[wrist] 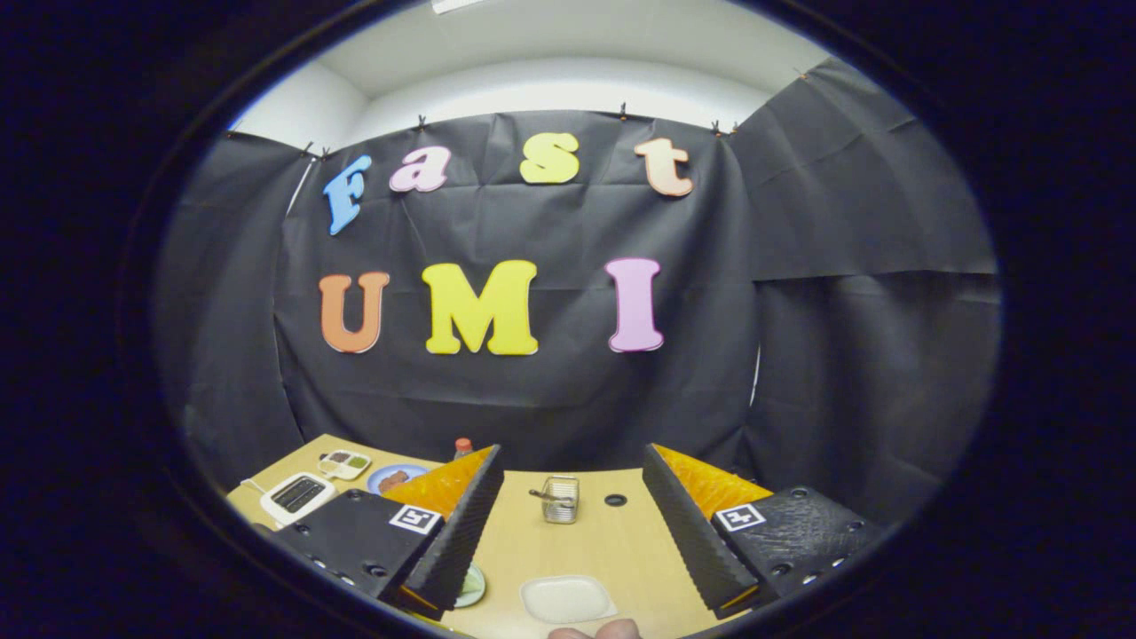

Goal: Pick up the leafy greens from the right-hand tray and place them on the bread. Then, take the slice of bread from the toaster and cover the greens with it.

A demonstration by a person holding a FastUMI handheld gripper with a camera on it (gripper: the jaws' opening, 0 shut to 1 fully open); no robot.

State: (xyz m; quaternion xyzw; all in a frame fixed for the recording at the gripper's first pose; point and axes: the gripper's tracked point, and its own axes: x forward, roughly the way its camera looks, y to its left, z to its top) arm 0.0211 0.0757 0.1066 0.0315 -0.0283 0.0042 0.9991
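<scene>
My gripper (572, 453) is open wide and held level above the near end of a wooden table (621, 550), with nothing between its fingers. Far off beyond the left finger stands a white toaster (297, 495) with dark slots; I cannot tell what is in them. Behind it lies a small pale compartment tray (344, 463) holding green and brown bits. Beside that tray sits a blue plate (395, 479) with a brownish piece on it, partly hidden by the left finger.
Low between the fingers lies a white rectangular dish (568, 599). Farther ahead stand a small wire basket (560, 499) and a round hole in the tabletop (615, 500). A red-capped bottle (462, 446) peeks over the left finger; a green plate (472, 586) shows under it. Fingertips of a person's hand (595, 632) appear below.
</scene>
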